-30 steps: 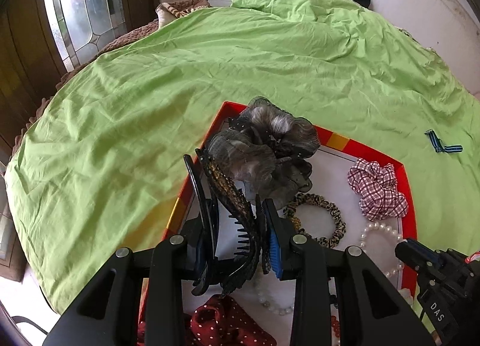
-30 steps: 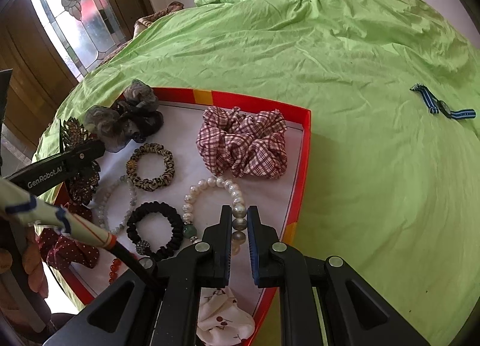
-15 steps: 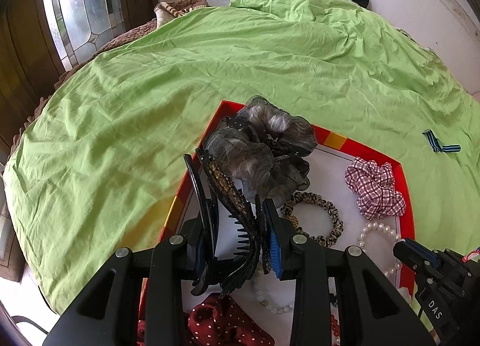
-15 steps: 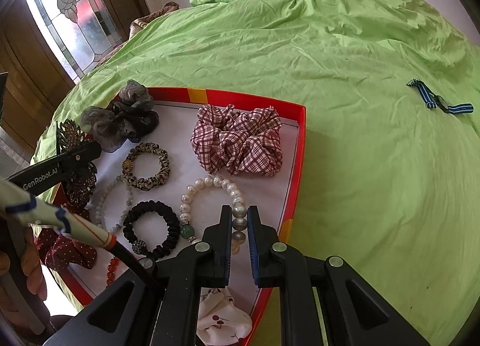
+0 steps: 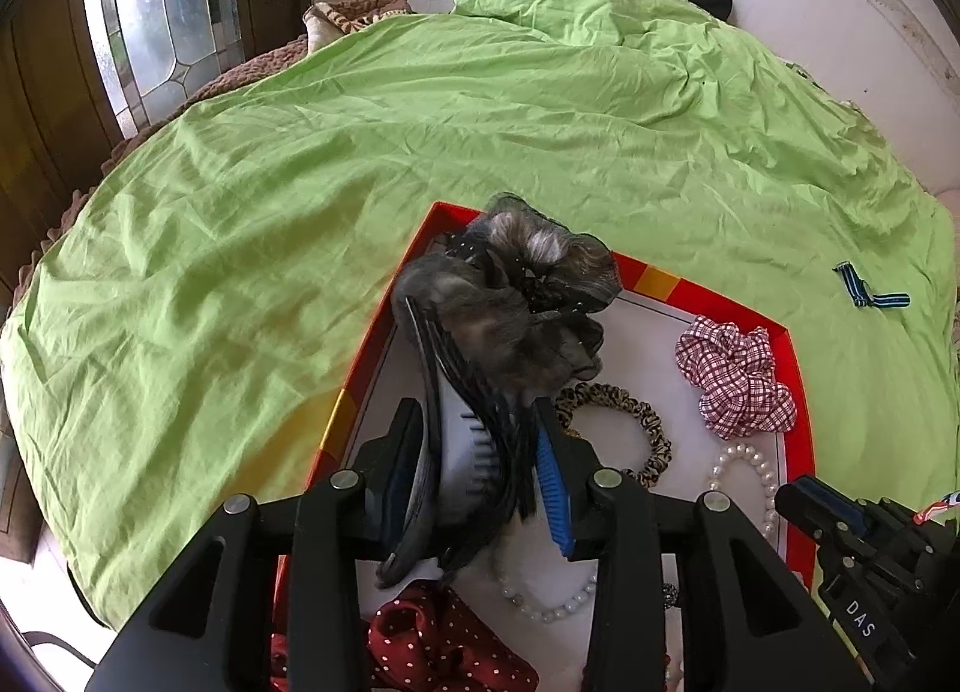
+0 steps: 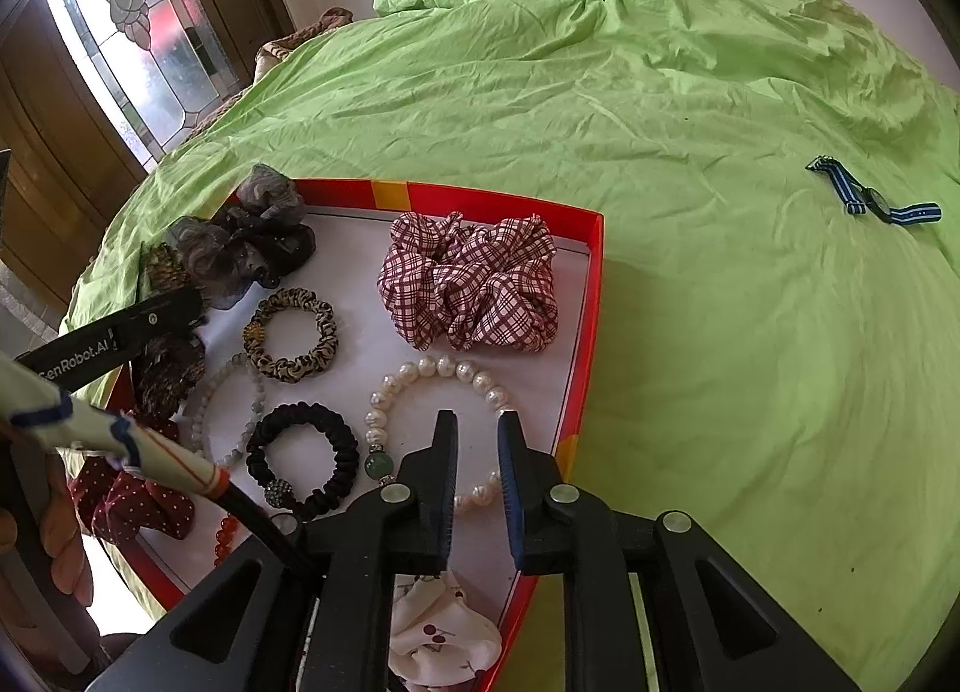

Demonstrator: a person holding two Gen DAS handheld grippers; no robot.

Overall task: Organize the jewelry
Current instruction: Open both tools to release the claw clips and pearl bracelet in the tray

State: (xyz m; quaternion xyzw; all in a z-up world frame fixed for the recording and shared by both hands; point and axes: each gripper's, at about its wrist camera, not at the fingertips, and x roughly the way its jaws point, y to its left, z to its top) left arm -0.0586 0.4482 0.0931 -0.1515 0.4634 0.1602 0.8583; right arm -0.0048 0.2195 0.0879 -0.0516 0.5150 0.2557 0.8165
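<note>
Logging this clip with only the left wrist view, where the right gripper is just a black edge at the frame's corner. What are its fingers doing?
Observer: The right gripper hangs over the pearl bracelet in the red tray; its fingers are opening, with the strand between them, unpinched.
Operator: Anything hidden beneath my own gripper?
Observer: A black hair tie with a sparkly bead lies left of the bracelet.
Operator: And at the near corner?
Observer: A white cherry-print scrunchie, partly under the right gripper.
</note>
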